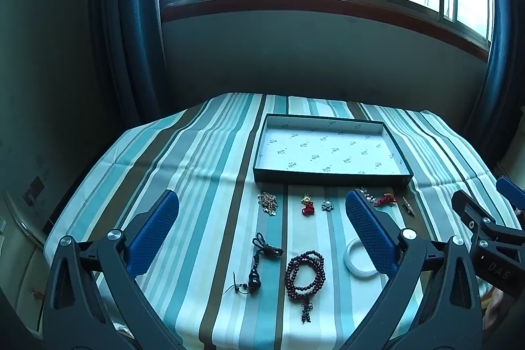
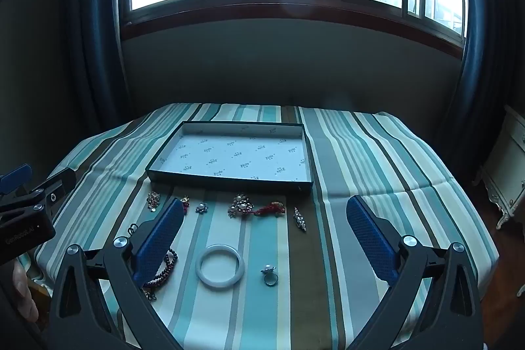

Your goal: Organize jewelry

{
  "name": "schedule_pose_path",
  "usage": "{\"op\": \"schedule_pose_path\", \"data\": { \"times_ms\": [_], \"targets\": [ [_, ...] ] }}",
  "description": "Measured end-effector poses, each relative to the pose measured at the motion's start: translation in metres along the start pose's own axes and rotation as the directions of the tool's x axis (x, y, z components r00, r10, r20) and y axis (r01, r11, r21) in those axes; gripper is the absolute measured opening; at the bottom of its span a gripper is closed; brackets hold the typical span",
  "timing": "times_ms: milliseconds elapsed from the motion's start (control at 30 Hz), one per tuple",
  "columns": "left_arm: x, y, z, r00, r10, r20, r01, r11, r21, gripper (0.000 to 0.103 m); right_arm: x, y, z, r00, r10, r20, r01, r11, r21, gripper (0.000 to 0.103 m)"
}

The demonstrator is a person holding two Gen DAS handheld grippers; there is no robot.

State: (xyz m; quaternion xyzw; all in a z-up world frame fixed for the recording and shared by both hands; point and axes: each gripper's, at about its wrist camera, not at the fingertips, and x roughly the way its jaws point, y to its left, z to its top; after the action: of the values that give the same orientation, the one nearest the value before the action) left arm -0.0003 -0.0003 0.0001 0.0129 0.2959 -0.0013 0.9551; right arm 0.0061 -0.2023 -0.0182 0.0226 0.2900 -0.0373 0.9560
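Note:
A shallow dark box [image 1: 331,178] [image 2: 229,182] with a white printed lining lies on the striped cloth, nothing in it. In front of it jewelry is spread out: a dark red bead bracelet [image 1: 305,274] [image 2: 164,271], a white bangle [image 1: 357,258] [image 2: 220,265], a dark gourd pendant on a cord [image 1: 259,268], a red charm [image 1: 307,208], a pearl brooch [image 2: 241,205], a red tassel [image 2: 270,208], a ring [image 2: 269,275]. My left gripper [image 1: 262,215] hovers open above the bracelet and pendant. Open too, my right gripper [image 2: 265,218] hangs over the bangle and ring.
The table [image 2: 377,153] wears a teal, brown and cream striped cloth and stands under a window flanked by blue curtains [image 1: 131,22]. A white cabinet [image 2: 505,173] stands to the right. Each gripper shows at the edge of the other's view.

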Motion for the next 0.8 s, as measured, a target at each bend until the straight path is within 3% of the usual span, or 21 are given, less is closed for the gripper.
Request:
{"op": "schedule_pose_path", "data": {
  "times_ms": [800],
  "targets": [
    [-0.0056,-0.0012,0.0041,1.0,-0.008,0.001,0.008,1.0,0.0,0.101,-0.0055,0.003,0.0017,1.0,-0.009,0.008,0.009,1.0,-0.012,0.099]
  ]
}}
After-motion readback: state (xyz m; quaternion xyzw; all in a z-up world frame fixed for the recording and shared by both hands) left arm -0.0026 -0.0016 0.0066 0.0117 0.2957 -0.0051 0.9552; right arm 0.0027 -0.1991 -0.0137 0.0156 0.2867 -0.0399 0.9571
